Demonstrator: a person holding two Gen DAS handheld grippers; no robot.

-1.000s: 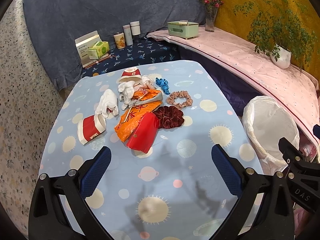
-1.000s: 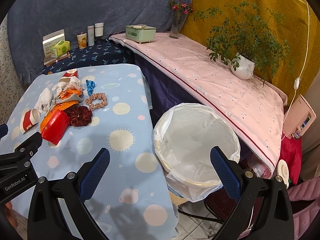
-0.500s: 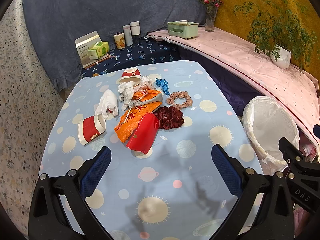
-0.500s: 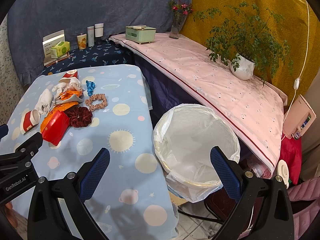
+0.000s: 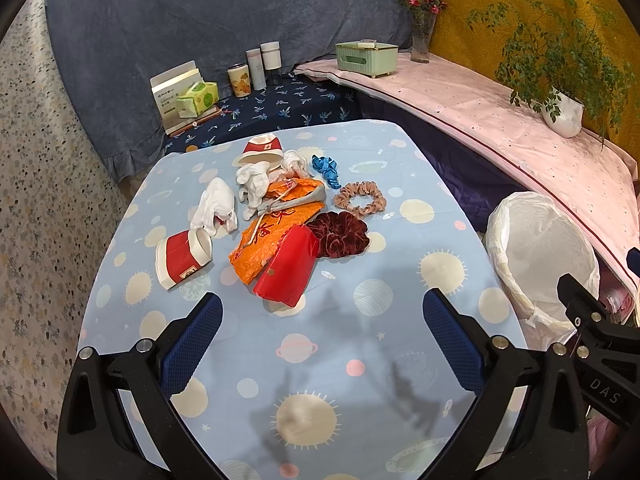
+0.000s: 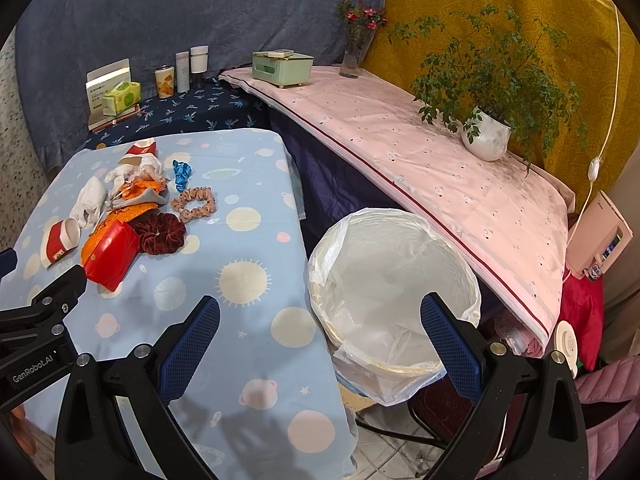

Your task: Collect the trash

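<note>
Hovering w/ fingers spread wide & nothing between them, the left gripper (image 5: 322, 344) sits at the bottom of the left wrist view, over bare blue tablecloth (image 5: 304, 360). Just above its blue pads (image 5: 192, 340), mid-frame, lies the trash pile: red packet (image 5: 288, 270) nearest, overlapping an orange wrapper (image 5: 264, 236); paper cup (image 5: 182, 256) on its side at center left; white tissue (image 5: 216, 204) above the cup; 2nd cup (image 5: 262, 150) tipped at the top of the pile; more crumpled white paper (image 5: 252, 180) beside it. Mixed in: maroon scrunchie (image 5: 340, 234) touching the red packet, pink scrunchie (image 5: 360, 198) up & right of it, blue ribbon (image 5: 326, 168) near the top.

Right gripper (image 6: 320, 344), bottom of the right wrist view, also spread wide, empty; its left pad over the table edge, right pad (image 6: 448, 344) over the bin (image 6: 400, 248). Bin is lined w/ a white bag, standing just beside the table, lower center-right of frame. Pile shows at center left there, well apart from this gripper.

Background: pink-covered shelf (image 6: 420, 168) running upper center to right, potted plant (image 6: 486, 136) on it, green box (image 6: 282, 66) & flower vase (image 6: 352, 54) at top center; tissue pack (image 6: 120, 98) & jars (image 6: 182, 72) upper left.
</note>
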